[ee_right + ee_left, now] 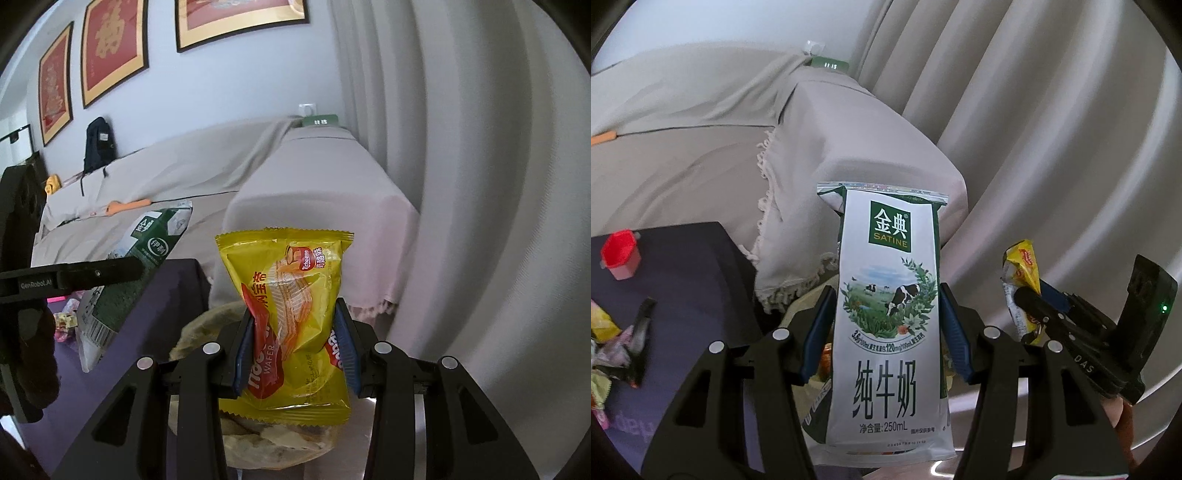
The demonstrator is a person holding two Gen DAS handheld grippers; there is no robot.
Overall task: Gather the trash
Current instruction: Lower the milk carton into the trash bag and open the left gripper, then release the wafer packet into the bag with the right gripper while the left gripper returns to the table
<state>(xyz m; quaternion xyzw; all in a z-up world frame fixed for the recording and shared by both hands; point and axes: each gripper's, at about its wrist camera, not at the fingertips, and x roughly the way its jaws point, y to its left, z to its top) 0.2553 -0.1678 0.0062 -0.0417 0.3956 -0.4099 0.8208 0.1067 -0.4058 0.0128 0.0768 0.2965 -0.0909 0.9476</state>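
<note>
My left gripper (884, 328) is shut on a white and green milk carton (886, 314), held upright in the air. My right gripper (295, 350) is shut on a yellow wafer packet (291, 306), squeezed at its middle. Both are held above a beige bin bag (207, 325) beside the dark purple table (694, 288). In the left wrist view the right gripper (1034, 299) shows with the wafer packet (1021, 273). In the right wrist view the left gripper (122, 273) shows with the milk carton (144, 258).
On the table lie crumpled wrappers (613, 339) and a small red-lidded cup (622, 254). A sofa under a beige cover (849, 122) stands behind, with grey curtains (1052, 129) to the right. A black backpack (98, 144) rests on the sofa.
</note>
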